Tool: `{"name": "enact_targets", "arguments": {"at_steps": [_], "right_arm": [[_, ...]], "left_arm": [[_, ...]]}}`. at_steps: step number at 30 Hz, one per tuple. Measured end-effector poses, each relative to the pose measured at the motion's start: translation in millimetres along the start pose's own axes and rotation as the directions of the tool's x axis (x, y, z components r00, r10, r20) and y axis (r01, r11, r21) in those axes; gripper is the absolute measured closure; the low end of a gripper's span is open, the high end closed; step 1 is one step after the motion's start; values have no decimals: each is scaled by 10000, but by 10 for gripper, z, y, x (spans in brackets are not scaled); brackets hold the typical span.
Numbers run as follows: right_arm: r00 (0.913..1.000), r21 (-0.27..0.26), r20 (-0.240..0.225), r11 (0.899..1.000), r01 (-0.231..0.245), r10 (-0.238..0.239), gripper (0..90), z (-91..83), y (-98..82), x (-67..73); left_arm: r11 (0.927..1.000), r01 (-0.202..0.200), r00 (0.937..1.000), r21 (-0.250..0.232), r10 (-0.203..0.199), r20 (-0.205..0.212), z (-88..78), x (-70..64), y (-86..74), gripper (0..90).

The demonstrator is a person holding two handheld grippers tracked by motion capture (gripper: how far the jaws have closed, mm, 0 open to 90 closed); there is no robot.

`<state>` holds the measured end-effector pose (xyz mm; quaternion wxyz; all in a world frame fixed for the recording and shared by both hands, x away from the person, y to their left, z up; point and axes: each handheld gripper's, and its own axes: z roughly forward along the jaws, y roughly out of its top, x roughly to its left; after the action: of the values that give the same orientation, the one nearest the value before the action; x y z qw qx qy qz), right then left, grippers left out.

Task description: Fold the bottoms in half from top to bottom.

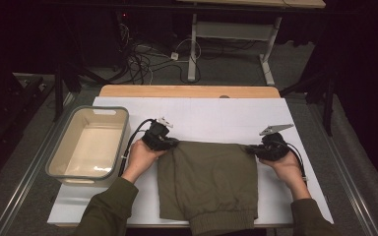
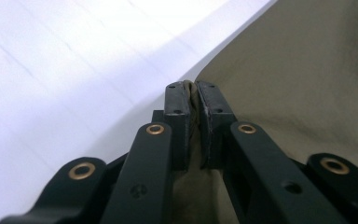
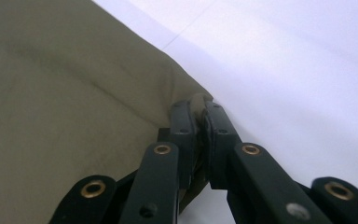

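An olive-green garment [image 1: 207, 182] lies folded on the white table cover [image 1: 211, 115], its ribbed hem at the near edge. My left gripper [image 1: 172, 144] is shut on the garment's far left corner; in the left gripper view the cloth [image 2: 307, 70] is pinched between the pads of the gripper [image 2: 192, 88]. My right gripper [image 1: 252, 149] is shut on the far right corner. In the right gripper view a fold of the garment [image 3: 65, 102] sits between the jaws of the gripper [image 3: 198, 105]. Both hands rest low on the table.
A beige plastic tub [image 1: 89, 143] with a grey rim stands at the left of the table. Behind the table are a wooden edge [image 1: 189, 91], cables on the floor and a desk frame [image 1: 193, 44]. White surface lies free beyond the garment.
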<state>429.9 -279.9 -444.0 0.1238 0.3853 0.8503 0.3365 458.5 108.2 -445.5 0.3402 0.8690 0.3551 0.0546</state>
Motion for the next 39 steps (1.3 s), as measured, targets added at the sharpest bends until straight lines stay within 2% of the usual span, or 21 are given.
{"name": "enact_targets", "arguments": {"at_steps": [4, 6, 8, 10, 12, 14, 16, 17, 19, 21, 24, 25, 26, 28, 29, 32, 35, 37, 38, 39], "right_arm": [[9963, -7, 788, 9994, -341, 340, 844, 113, 55, -120], [9946, 109, 892, 9985, -541, 529, 831, 190, 40, -160], [9926, -47, 965, 9973, -736, 737, 719, 203, 11, -168], [9920, -328, 895, 9958, -860, 886, 589, 136, 2, -169], [9907, -740, 736, 9913, -1093, 1147, 504, 38, -4, -148], [9908, -886, 690, 9899, -1103, 1166, 468, -62, -16, -106], [9920, -1067, 521, 9883, -1087, 1147, 461, -145, -43, -48], [9933, -1108, 400, 9884, -1034, 1084, 455, -182, -64, -11], [9948, -1027, 369, 9906, -906, 948, 454, -227, -97, 46], [9960, -1119, 166, 9901, -853, 877, 454, -263, -137, 102], [9984, -1026, 91, 9933, -538, 550, 455, -291, -201, 207], [9988, -1015, 39, 9937, -481, 488, 454, -296, -227, 235], [9989, -980, -12, 9941, -466, 467, 456, -302, -254, 261], [9993, -920, -16, 9951, -367, 367, 457, -310, -300, 308], [9995, -893, -29, 9955, -329, 327, 458, -318, -318, 327], [9997, -872, -87, 9959, -252, 246, 461, -332, -343, 373], [9998, -919, -73, 9956, -167, 161, 466, -335, -335, 395], [9999, -994, -78, 9950, -123, 115, 466, -333, -329, 400], [9999, -997, -100, 9949, -124, 114, 466, -333, -328, 401], [9999, -998, -114, 9949, -138, 127, 467, -333, -328, 401]], "left_arm": [[9995, 223, 9988, -230, -233, -435, 152, 77, 138, 799], [9987, 344, 9970, -386, -370, -683, 175, 97, 139, 713], [9975, 527, 9956, -468, -561, -752, 124, 112, 111, 605], [9963, 601, 9938, -608, -655, -901, 25, 110, 62, 538], [9944, 764, 9923, -732, -830, -917, -89, 101, -7, 511], [9939, 859, 9913, -697, -922, -940, -183, 76, -94, 511], [9941, 940, 9884, -535, -997, -1148, -245, 45, -186, 510], [9942, 985, 9871, -440, -1032, -1226, -254, 36, -214, 468], [9938, 1063, 9873, -328, -1094, -1156, -255, 11, -281, 449], [9943, 1057, 9867, 161, -1028, -1259, -210, -6, -321, 397], [9906, 1300, 9842, 429, -1237, -1268, -124, 20, -356, 394], [9895, 1353, 9851, 500, -1289, -1142, -101, 30, -361, 397], [9890, 1357, 9872, 595, -1299, -920, -85, 36, -366, 437], [9897, 1287, 9891, 622, -1236, -802, -81, 20, -364, 553], [9890, 1343, 9898, 626, -1309, -556, -89, 26, -363, 663], [9887, 1343, 9901, 662, -1311, -497, -102, 40, -366, 781], [9906, 1273, 9915, 505, -1257, -327, -124, 39, -358, 857], [9904, 1369, 9887, 188, -1354, -646, -155, 30, -340, 843], [9906, 1369, 9854, -17, -1364, -1019, -164, 30, -326, 713], [9904, 1374, 9837, -127, -1379, -1154, -171, 49, -308, 601]]}}
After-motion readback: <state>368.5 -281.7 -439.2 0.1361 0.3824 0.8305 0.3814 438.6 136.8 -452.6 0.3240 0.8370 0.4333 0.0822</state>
